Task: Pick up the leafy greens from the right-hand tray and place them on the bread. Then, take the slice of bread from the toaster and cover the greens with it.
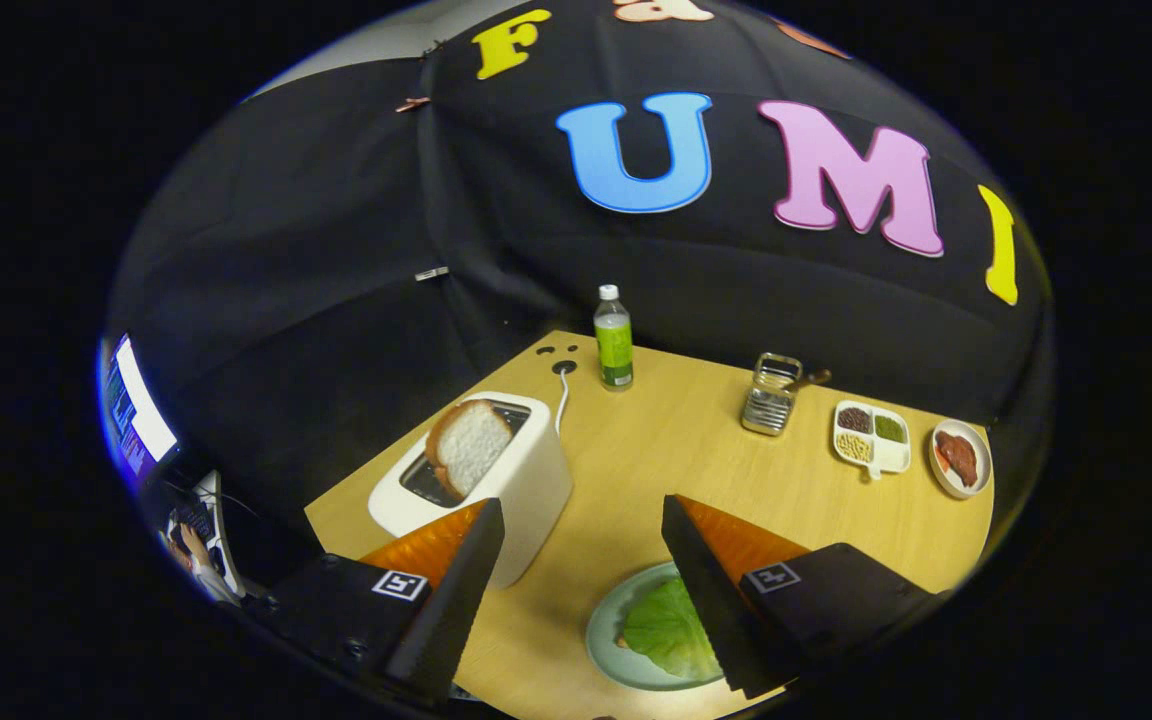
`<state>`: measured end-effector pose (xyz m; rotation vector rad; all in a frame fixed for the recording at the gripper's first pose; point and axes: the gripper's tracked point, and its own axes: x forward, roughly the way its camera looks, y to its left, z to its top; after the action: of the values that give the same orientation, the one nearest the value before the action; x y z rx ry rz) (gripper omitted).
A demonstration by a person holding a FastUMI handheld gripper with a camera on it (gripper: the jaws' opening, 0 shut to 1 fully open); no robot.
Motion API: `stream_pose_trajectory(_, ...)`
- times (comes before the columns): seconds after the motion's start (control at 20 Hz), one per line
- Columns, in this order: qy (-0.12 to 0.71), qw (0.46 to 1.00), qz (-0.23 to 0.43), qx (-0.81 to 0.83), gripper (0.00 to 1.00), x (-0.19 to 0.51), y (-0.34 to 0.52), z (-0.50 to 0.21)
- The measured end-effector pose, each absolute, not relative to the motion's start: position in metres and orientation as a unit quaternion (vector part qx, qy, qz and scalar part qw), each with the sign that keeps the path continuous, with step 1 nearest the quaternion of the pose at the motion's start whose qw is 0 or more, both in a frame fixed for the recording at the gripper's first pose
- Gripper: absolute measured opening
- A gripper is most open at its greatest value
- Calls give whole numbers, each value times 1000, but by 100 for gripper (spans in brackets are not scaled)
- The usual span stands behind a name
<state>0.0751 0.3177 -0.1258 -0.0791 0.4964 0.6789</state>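
Gripper [583, 535] held above a wooden table [656, 450], its fingers spread wide and pinching nothing.

Open tabletop runs between the fingers and on toward a green bottle [613, 345] at the far edge. A crusted white slice of bread [466, 445] stands tilted in the slot of the white, round-cornered toaster [526, 470], just ahead of the left finger. The leafy greens [668, 630], crinkled and pale green, lie on a round pale plate [604, 630] beside the right finger, which hides part of them. Well beyond sit a metal wire rack [771, 395], a divided white dish [874, 438] and a small bowl [960, 458] near the table's right edge.
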Motion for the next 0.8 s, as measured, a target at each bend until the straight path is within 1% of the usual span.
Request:
stream_pose_trajectory(0.3,213,891,390,-93,99,63,390,-115)
stream_pose_trajectory(0.45,219,881,406,-107,99,62,420,-127)
stream_pose_trajectory(0.55,221,879,409,-111,99,64,438,-134)
stream_pose_trajectory(0.8,245,883,381,-121,97,79,459,-167)
